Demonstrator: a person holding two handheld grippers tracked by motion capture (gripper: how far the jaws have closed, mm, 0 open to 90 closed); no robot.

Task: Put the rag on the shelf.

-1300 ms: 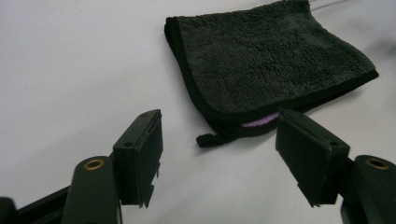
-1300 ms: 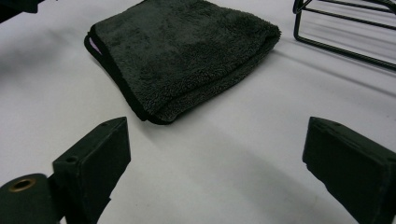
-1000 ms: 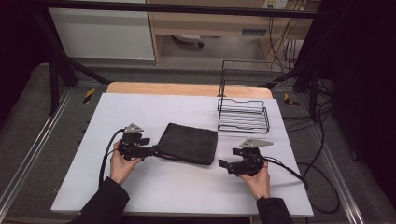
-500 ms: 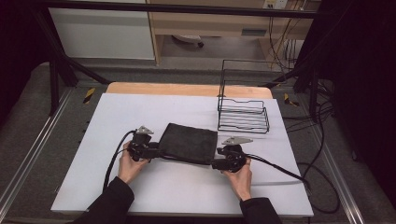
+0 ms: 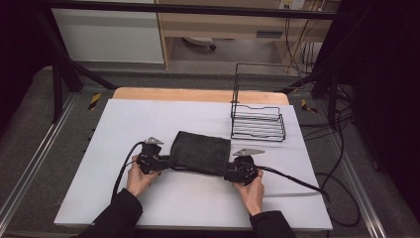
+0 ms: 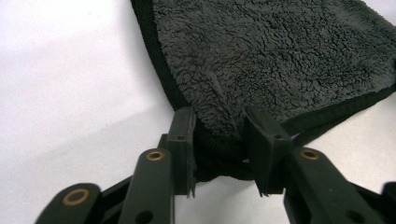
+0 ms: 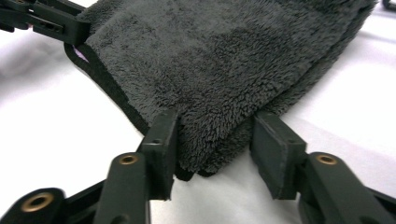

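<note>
The towel (image 5: 200,152) is dark grey, with a fluffy, curly pile and a darker stitched hem along its edges. It is folded into a flat rectangle of several layers, and it lies on the white desk (image 5: 148,119), a little in front of the middle, close to the person's side.

In the left gripper view the near corner of the towel (image 6: 280,65) sits between the two black jaws of the left tool (image 6: 226,144). The jaws have just been closing, and both pads touch the cloth; the pile bulges a little between them. In the right gripper view the other near corner of the towel (image 7: 219,70) is between the jaws of the right tool (image 7: 215,140), which have also just been closing. One pad presses on the hem, the other is just beside the cloth, and I cannot tell if it touches.

Behind the towel, on the right part of the desk, stands a black wire rack (image 5: 257,119), apart from it.
</note>
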